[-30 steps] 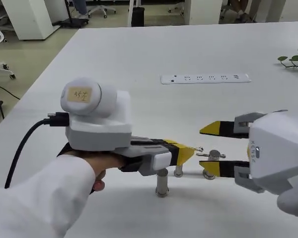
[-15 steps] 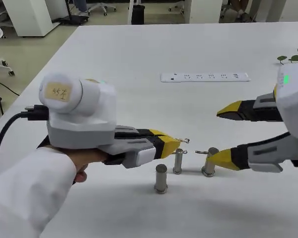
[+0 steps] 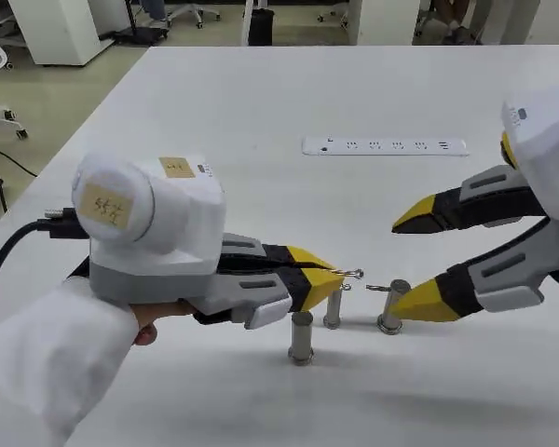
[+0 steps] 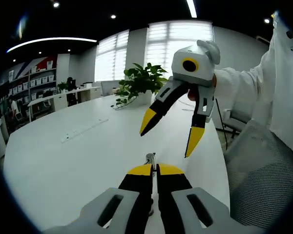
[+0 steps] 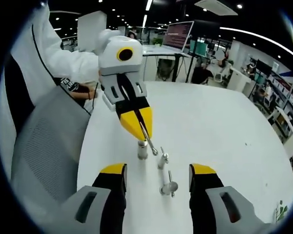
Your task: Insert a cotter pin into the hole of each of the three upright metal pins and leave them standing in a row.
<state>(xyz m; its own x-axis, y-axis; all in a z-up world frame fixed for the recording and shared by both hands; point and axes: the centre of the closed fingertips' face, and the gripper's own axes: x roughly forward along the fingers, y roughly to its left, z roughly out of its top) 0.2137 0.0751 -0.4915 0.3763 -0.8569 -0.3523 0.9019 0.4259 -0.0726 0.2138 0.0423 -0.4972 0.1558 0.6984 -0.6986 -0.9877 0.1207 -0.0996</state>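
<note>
**Head view.** Left gripper, jaws closed on a cotter pin, held it at 12 o'clock of the middle pin. Right gripper, jaws wide, flanked the 3 o'clock pin, apparently already fitted. The middle pin and the 7 o'clock pin seemingly remained, upright on the tabletop.

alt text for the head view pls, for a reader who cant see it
The left gripper, shut on a cotter pin, holds it by the top of the middle metal pin of three standing on a white table. The open right gripper straddles the right pin, which already carries a second cotter pin.
</note>
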